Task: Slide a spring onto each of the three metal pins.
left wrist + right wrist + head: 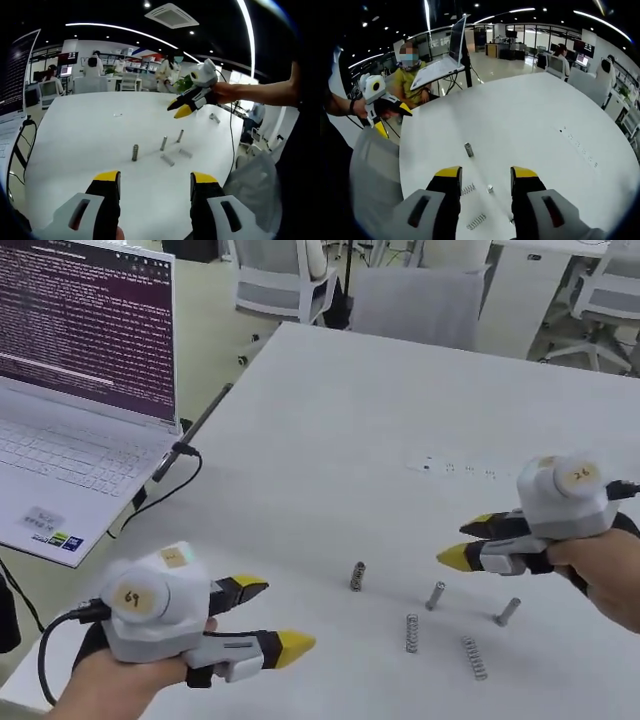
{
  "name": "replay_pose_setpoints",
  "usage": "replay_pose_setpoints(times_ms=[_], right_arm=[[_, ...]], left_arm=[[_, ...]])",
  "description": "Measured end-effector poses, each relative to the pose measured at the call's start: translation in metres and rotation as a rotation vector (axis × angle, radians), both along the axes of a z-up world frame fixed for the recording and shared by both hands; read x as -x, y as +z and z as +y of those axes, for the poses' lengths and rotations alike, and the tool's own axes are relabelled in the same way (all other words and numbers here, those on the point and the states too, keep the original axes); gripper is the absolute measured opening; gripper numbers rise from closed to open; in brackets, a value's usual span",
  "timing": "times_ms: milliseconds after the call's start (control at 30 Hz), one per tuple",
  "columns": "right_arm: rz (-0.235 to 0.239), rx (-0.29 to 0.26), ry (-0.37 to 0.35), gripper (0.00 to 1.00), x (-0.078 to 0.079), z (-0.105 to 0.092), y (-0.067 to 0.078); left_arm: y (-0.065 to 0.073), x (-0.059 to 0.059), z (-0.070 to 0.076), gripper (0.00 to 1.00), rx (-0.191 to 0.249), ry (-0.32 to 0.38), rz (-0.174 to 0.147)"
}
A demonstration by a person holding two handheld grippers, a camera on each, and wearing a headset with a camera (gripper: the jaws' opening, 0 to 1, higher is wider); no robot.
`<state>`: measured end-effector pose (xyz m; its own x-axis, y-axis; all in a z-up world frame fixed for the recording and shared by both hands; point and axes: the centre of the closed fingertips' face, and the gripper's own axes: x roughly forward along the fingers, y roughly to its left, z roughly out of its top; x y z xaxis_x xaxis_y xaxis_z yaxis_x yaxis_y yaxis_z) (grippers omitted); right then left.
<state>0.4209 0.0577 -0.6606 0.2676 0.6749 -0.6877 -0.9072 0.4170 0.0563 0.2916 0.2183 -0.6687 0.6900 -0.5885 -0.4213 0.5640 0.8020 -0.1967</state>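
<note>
springs (411, 633), two of them, lie loose on the table (330, 440) just beside the bare metal pins (435, 595); left gripper (280, 613) and right gripper (458, 543) both gape wide, empty. a careless pinch could roll a spring off or topple a light pin.

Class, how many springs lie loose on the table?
2. One spring lies in front of the middle pin; the other spring lies just right of it. The leftmost pin seems to carry a third.
</note>
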Motion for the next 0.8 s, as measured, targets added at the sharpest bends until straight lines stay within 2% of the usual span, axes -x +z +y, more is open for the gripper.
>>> replay_pose_setpoints(times_ms=[100, 400, 800], right_arm=[[-0.009, -0.008, -0.033, 0.38, 0.003, -0.012, 0.002], [-0.003, -0.093, -0.129, 0.43, 0.011, -0.036, 0.011], [-0.009, -0.143, -0.207, 0.51, 0.033, -0.069, 0.014]], left_arm=[[0.000, -0.002, -0.002, 0.51, 0.001, -0.004, 0.000], [0.001, -0.006, -0.004, 0.51, 0.002, 0.004, -0.001], [0.008, -0.011, -0.004, 0.52, -0.001, 0.007, -0.015]])
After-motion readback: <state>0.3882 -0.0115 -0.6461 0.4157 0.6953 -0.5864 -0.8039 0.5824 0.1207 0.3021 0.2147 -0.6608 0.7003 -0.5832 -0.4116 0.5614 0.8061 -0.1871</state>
